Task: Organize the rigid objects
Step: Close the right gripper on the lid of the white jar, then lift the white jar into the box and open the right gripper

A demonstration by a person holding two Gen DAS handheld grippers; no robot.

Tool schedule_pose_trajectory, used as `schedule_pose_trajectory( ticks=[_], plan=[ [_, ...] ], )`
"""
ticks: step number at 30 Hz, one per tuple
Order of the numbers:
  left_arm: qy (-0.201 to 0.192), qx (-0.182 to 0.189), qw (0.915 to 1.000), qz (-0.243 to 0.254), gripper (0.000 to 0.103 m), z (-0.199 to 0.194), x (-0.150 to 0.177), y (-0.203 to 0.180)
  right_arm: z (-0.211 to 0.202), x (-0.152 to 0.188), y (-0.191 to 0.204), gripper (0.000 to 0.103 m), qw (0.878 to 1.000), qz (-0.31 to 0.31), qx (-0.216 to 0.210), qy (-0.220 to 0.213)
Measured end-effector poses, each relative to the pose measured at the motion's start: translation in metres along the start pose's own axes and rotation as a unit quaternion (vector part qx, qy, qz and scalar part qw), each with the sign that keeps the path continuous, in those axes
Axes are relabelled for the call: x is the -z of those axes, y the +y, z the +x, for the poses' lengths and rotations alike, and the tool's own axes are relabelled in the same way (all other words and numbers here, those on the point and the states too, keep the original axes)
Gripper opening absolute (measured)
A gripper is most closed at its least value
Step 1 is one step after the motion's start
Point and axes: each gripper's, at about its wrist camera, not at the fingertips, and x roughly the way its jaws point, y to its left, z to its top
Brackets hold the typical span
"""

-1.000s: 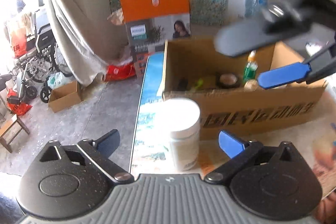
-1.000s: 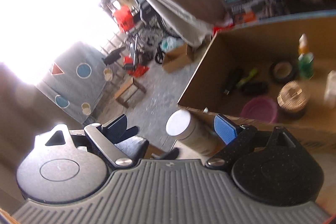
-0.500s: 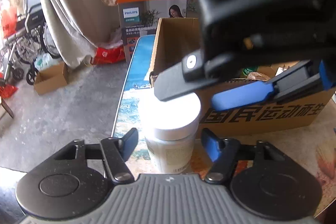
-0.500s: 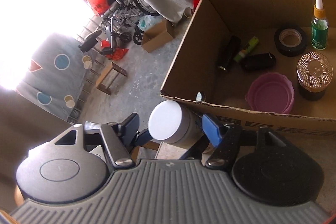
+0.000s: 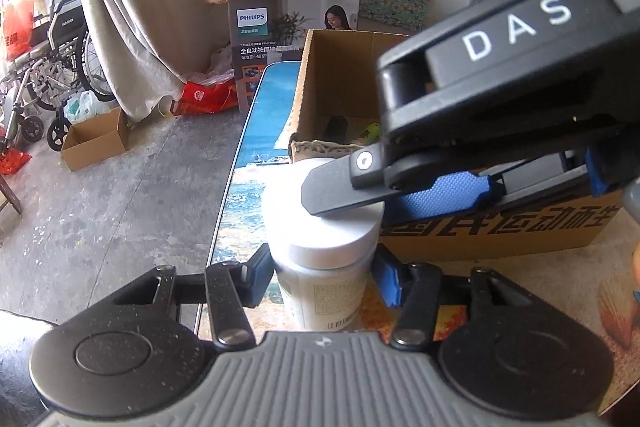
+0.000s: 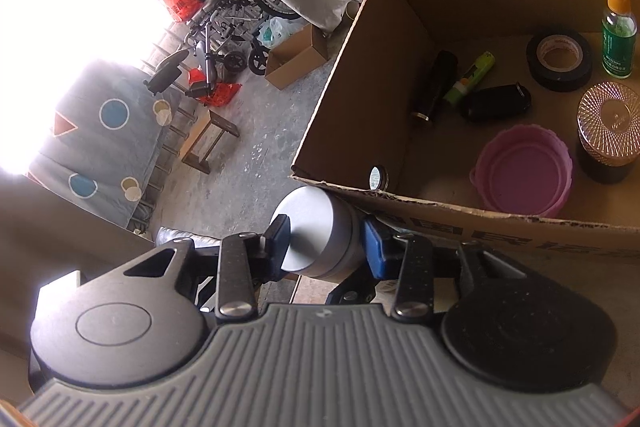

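A white jar with a white lid (image 5: 324,259) stands on the table just in front of an open cardboard box (image 5: 496,231). My left gripper (image 5: 322,277) is shut on the jar's body just below the lid. My right gripper (image 6: 326,243) reaches in from above and is shut on the jar's lid (image 6: 316,231); in the left wrist view its fingers (image 5: 344,187) lie across the lid. The box (image 6: 400,195) holds several small things.
In the box lie a pink bowl (image 6: 524,173), a black tape roll (image 6: 558,57), a green dropper bottle (image 6: 618,31), a copper-lidded jar (image 6: 608,125) and dark tubes (image 6: 434,85). The table's left edge (image 5: 228,195) drops to a concrete floor.
Both grippers have closed in on the white jar. The left jaws shut on its body and the right gripper came down from over the box and shut on the lid.
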Motion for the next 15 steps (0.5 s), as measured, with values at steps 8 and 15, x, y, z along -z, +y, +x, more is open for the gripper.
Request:
schedule_pose_trajectory(
  ticks=[8, 15],
  plan=[
    [0.006, -0.003, 0.9999, -0.011, 0.054, -0.005, 0.001, 0.000, -0.003, 0.001, 0.003, 0.037, 1.000, -0.008, -0.001, 0.005],
    [-0.002, -0.010, 0.9998, -0.018, 0.054, -0.021, 0.002, -0.001, -0.007, 0.000, 0.011, 0.038, 1.000, -0.021, -0.008, 0.006]
  ],
)
